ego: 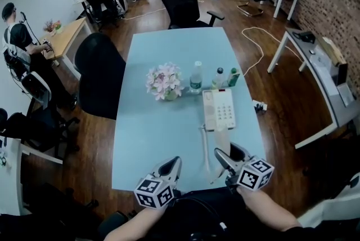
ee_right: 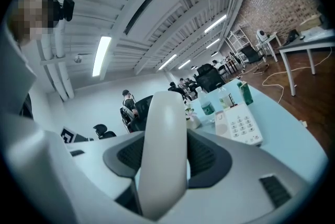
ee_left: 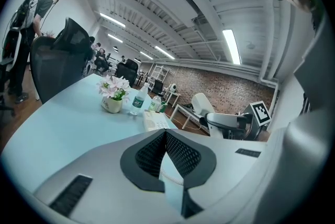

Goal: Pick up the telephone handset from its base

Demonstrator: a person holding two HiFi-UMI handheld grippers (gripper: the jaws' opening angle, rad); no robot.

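The white telephone base [ego: 218,109] with its keypad lies on the pale blue table [ego: 152,133], to the right of the middle. The white handset [ego: 223,139] is off the base, lifted just in front of it, and my right gripper [ego: 224,156] is shut on it. In the right gripper view the handset [ee_right: 166,129] stands upright between the dark pads, with the base [ee_right: 238,124] beyond it. The coiled cord [ego: 204,151] trails across the table to the left of the handset. My left gripper [ego: 172,168] hovers over the table's near edge, shut and holding nothing; its pads [ee_left: 180,152] meet at the tips.
A flower pot [ego: 165,82], two water bottles [ego: 196,77] and a green carton [ego: 233,77] stand behind the base. Black office chairs [ego: 100,74] stand at the table's left and far end. Several people sit or stand at the room's left and back.
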